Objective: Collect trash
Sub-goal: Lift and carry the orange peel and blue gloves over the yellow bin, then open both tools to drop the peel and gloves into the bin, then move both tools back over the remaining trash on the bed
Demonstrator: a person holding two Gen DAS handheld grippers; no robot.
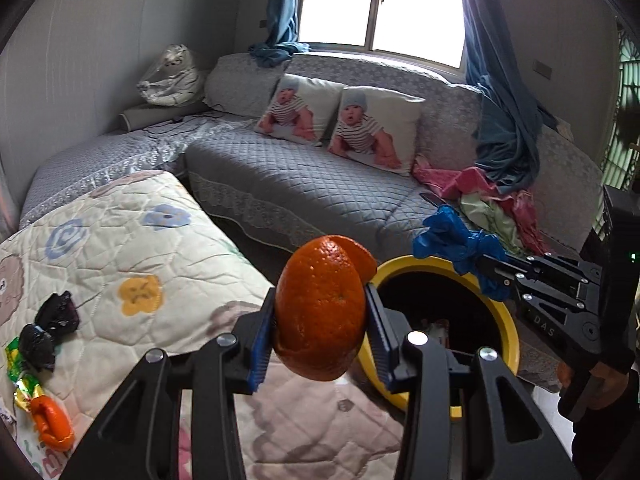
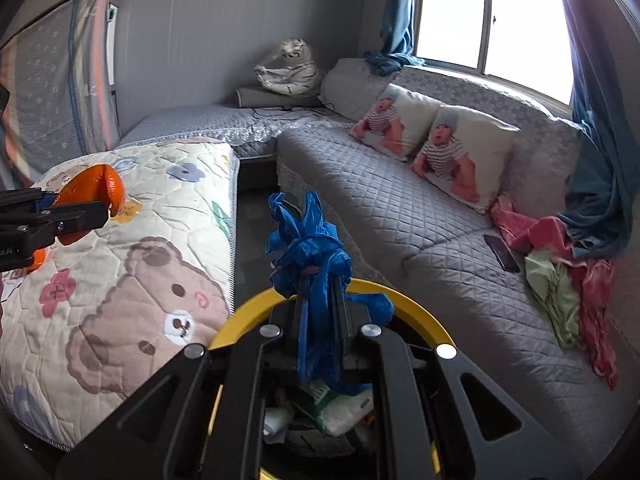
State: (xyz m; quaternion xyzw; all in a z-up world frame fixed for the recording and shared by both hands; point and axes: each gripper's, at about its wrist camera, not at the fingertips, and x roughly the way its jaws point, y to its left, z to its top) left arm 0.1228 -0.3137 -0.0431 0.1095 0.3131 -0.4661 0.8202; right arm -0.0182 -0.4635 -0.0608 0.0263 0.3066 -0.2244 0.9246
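Left wrist, orange peel point(image 1: 320, 308) gripped, yellow bin point(image 1: 508, 320)

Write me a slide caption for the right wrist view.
Right gripper carries crumpled blue plastic over the yellow-rimmed bin.

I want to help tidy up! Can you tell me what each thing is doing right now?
Left tongs: shut on the orange peel.
Orange peel: held up in the air, near the bin.
Right tongs: shut on the blue plastic bag.
Blue plastic bag: crumpled, held over the bin.
Yellow bin: open, trash already inside.
Wrappers: lying on the quilt.
Small orange peel: lying on the quilt.
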